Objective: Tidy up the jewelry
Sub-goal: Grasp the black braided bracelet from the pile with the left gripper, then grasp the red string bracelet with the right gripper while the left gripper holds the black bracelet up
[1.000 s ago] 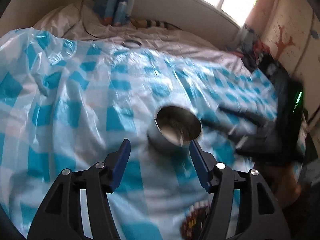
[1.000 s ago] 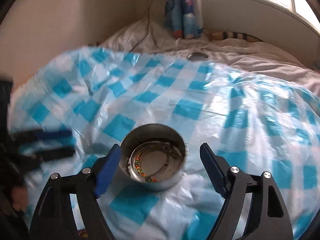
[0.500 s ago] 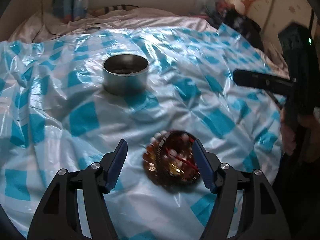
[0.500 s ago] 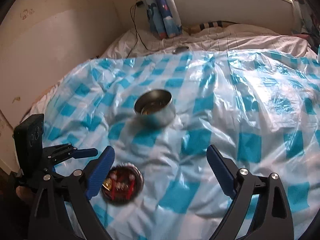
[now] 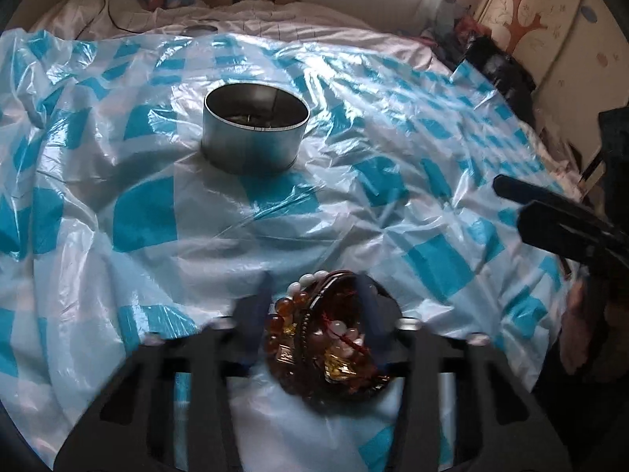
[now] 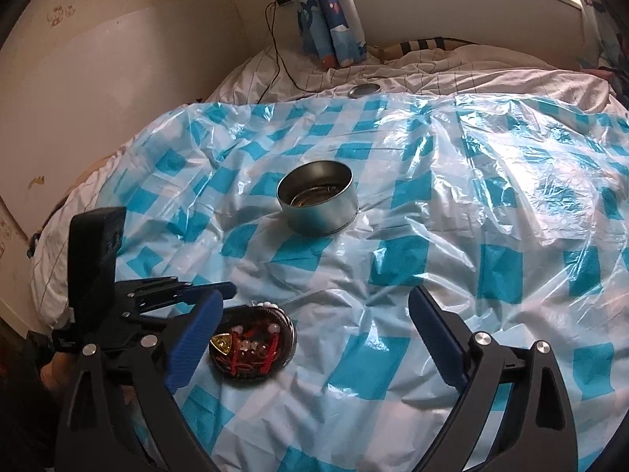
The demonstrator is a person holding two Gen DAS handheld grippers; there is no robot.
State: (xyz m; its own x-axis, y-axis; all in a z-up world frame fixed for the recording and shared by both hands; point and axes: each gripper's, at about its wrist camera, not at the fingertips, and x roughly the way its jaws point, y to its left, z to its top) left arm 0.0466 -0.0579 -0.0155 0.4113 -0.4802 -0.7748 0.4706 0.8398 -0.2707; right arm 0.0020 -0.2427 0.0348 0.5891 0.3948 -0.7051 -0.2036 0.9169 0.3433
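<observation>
On the bed's checked plastic sheet [image 5: 165,212], my left gripper [image 5: 314,314] has just been closing its jaws around the dark dish of beads [image 5: 326,342]; blur hides whether they grip yet. My right gripper [image 6: 314,326] hangs wide, empty. Next, I judge, lift pieces toward the steel tin [image 5: 253,129], whose contents are barely visible.

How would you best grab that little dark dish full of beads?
Grip the dark dish by its rim, coming from above with one tong finger inside and one outside. It sits low and flat on crinkly plastic sheet, piled with beads, so side access looks poor.
</observation>
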